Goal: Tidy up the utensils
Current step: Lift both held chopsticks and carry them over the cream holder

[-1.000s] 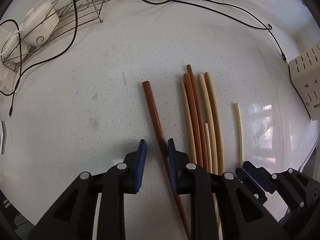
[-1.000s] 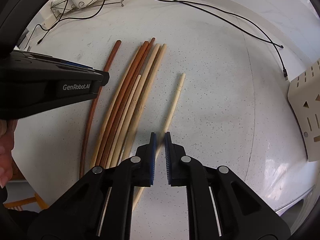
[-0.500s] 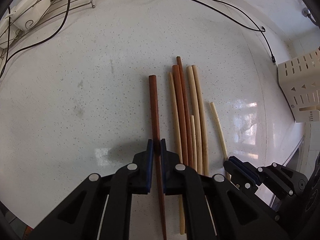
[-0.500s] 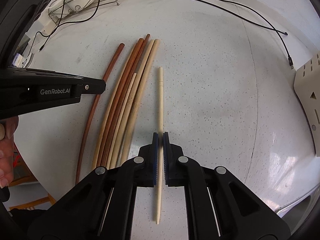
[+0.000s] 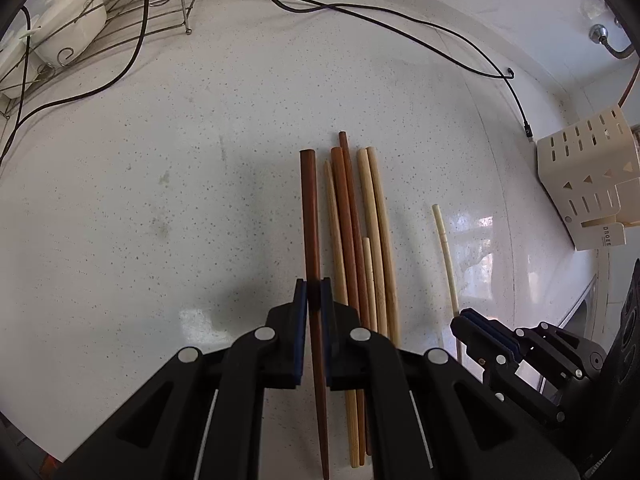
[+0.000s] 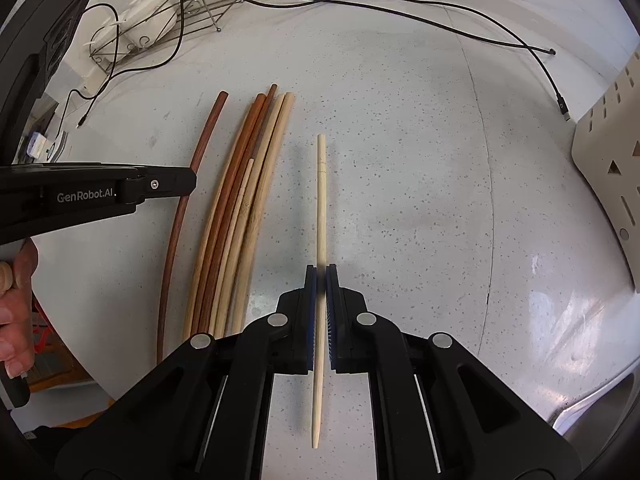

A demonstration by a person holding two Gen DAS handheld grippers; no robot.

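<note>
My left gripper (image 5: 314,294) is shut on a dark brown chopstick (image 5: 310,208) and holds it just left of the bundle of brown and tan chopsticks (image 5: 360,232) lying on the white speckled counter. My right gripper (image 6: 321,280) is shut on a pale cream chopstick (image 6: 321,192), right of the same bundle (image 6: 244,200). The dark chopstick (image 6: 188,196) and the left gripper's body show at the left of the right wrist view. The pale chopstick (image 5: 446,248) and the right gripper (image 5: 466,316) show at the right of the left wrist view.
A cream slotted utensil holder (image 5: 588,184) stands at the right, also in the right wrist view (image 6: 612,168). A wire rack with white bowls (image 5: 68,36) sits at the back left. Black cables (image 5: 400,28) trail across the back of the counter. A sink edge (image 6: 600,400) is at the lower right.
The left gripper closed on the dark brown chopstick and straightened it beside the bundle. The right gripper turned the pale chopstick straight and drew it away from the bundle.
</note>
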